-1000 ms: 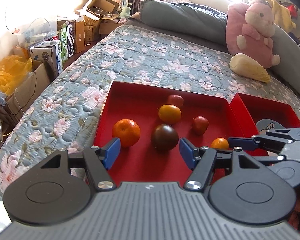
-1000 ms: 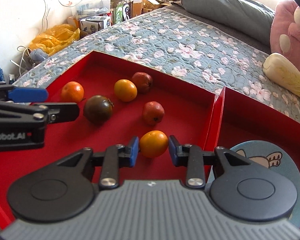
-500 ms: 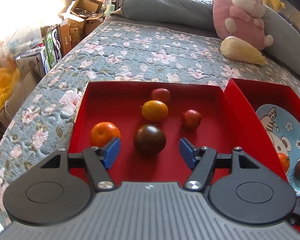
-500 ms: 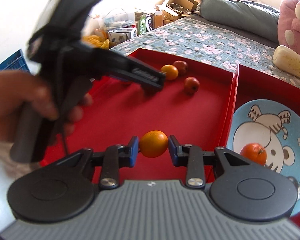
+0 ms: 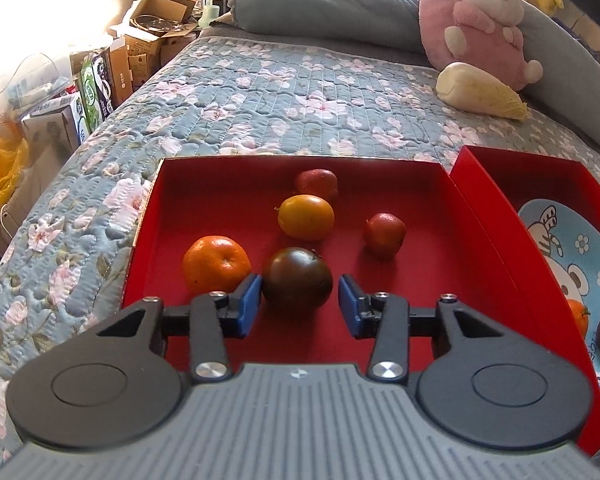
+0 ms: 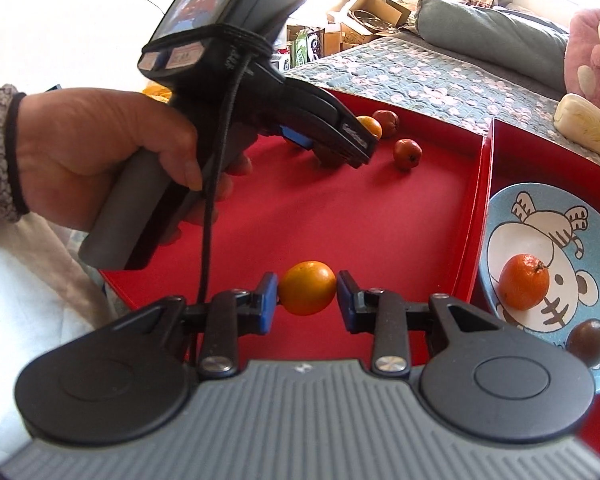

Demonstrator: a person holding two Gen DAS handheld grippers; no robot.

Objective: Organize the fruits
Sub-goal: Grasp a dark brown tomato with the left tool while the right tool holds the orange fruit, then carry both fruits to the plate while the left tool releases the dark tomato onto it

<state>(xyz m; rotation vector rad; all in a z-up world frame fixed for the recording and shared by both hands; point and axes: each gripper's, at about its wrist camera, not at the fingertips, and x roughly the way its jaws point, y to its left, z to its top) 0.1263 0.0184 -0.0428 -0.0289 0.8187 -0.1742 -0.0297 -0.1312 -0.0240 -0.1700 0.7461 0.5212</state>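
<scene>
In the left wrist view my left gripper (image 5: 299, 304) is closing its jaws around a dark tomato (image 5: 297, 276) on the floor of the left red tray (image 5: 204, 200), and the pads meet its sides. Beside it lie a mandarin (image 5: 216, 264), a yellow tomato (image 5: 306, 217) and two small red fruits (image 5: 384, 231). My right gripper (image 6: 307, 300) is shut on an orange-yellow tomato (image 6: 307, 286), held above the tray's near right part. To its right a blue cartoon plate (image 6: 512, 216) holds a mandarin (image 6: 524, 282) and a dark tomato (image 6: 588, 340).
The plate sits in a second red tray (image 5: 540, 184) that touches the first. Both rest on a flowered quilt (image 5: 280, 92). A plush cabbage (image 5: 480, 90), a pink plush toy (image 5: 484, 20) and a grey pillow (image 5: 324, 8) lie farther back. Cardboard boxes (image 5: 140, 52) crowd the floor at left. A hand (image 6: 100, 152) grips the left tool.
My left gripper came down over the dark tomato and its jaws narrowed onto it. My right gripper carried the orange-yellow tomato rightward, and the plate came into its view.
</scene>
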